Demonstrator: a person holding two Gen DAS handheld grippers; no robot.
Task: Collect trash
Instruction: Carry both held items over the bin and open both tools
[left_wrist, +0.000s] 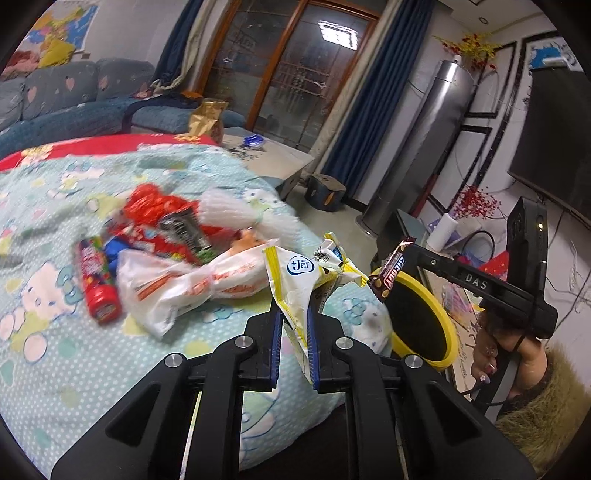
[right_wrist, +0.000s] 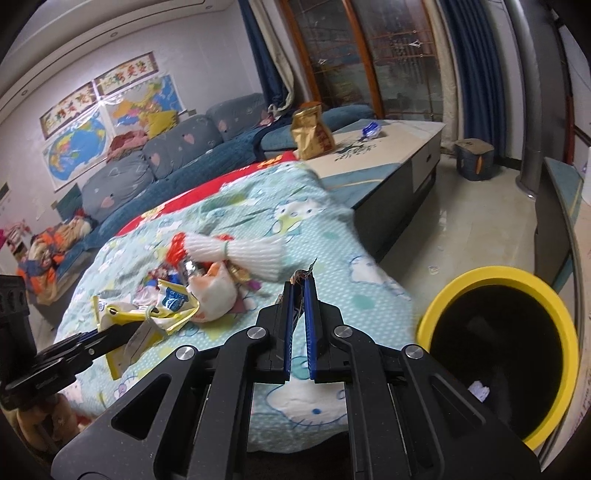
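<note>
My left gripper (left_wrist: 295, 314) is shut on a white and yellow snack wrapper (left_wrist: 295, 280), lifted just above the Hello Kitty blanket (left_wrist: 55, 332). In the right wrist view the same gripper (right_wrist: 140, 325) and its wrapper (right_wrist: 162, 310) show at the left. My right gripper (right_wrist: 300, 286) is shut on a brown chocolate bar wrapper (right_wrist: 301, 275). The left wrist view shows that wrapper (left_wrist: 391, 271) hanging from the right gripper (left_wrist: 400, 251) at the near rim of a yellow-rimmed black bin (left_wrist: 439, 363). The bin (right_wrist: 491, 275) stands on the floor beside the bed.
A pile of trash (left_wrist: 166, 236) lies on the blanket: a red candy tube (left_wrist: 98, 284), a white plastic bag (left_wrist: 184, 288), red wrappers and a white foam net (right_wrist: 236, 254). A low table (right_wrist: 388, 147) with a gold bag (right_wrist: 310, 129) stands beyond. A person's hand (left_wrist: 491, 354) grips the right tool.
</note>
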